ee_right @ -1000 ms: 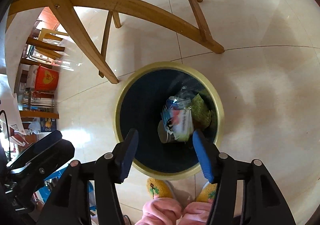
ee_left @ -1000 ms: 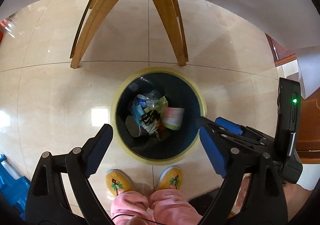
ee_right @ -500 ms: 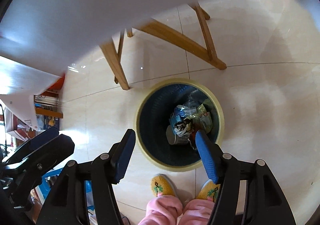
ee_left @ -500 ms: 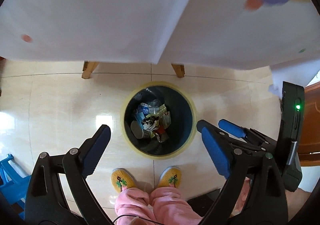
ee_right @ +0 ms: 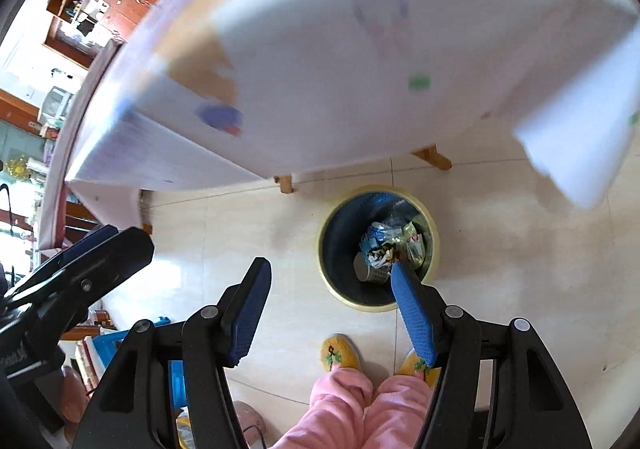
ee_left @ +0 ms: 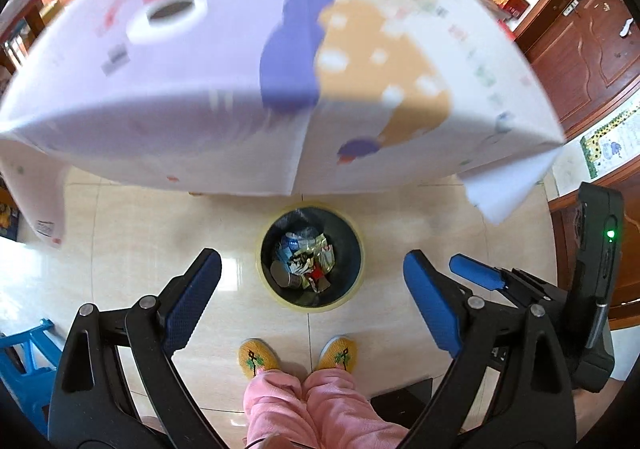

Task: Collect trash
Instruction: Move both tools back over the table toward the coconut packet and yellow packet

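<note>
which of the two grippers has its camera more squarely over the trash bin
The left gripper: its view frames the trash bin between its fingers, whereas the right gripper sees the bin offset behind its right finger.

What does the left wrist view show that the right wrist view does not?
Only the left wrist view shows the wooden cabinet doors at upper right and a blue plastic stool at lower left. Only the right wrist view shows two wooden table feet below the tablecloth and shelving at upper left. Both show the trash bin holding wrappers, the printed tablecloth, yellow slippers, pink trousers, and each open, empty claw.
</note>
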`<state>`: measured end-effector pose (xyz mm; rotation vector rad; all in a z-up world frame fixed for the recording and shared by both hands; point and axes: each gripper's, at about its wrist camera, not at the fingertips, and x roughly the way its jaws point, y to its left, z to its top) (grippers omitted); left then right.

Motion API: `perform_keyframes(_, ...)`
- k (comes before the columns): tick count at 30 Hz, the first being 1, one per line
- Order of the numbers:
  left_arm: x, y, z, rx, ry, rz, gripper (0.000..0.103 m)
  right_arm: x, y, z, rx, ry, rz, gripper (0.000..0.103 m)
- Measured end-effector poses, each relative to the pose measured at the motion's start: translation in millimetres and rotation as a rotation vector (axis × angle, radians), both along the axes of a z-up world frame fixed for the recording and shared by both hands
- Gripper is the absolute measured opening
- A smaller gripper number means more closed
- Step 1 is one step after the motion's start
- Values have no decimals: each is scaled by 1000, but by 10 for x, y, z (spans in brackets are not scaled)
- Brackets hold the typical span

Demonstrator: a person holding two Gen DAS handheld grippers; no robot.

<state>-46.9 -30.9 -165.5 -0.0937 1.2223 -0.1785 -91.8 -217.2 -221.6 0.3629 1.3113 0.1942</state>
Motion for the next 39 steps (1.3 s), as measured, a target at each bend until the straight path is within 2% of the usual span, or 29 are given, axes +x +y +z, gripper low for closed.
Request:
perform_keyframes(10, -271, -21, 1189, 41, -97, 19, 91, -224, -85, 1237, -8, -95, 62, 64)
perform_keyframes(18, -474, 67, 2074, 78, -189, 64, 91, -392, -193, 2226, -9, -257, 88, 68)
perform_keyframes(24, -534, 91, 2655, 107, -289, 86, 91, -380, -294, 2818, -22, -401, 98, 70)
perform_keyframes(32, -513, 81, 3112, 92, -368, 136, 91, -251, -424, 3251, -19, -507, 100, 71)
perform_keyframes(39, -333, 260, 3216, 95, -369, 220, 91, -27, -391, 3332, -21, -536, 122, 71)
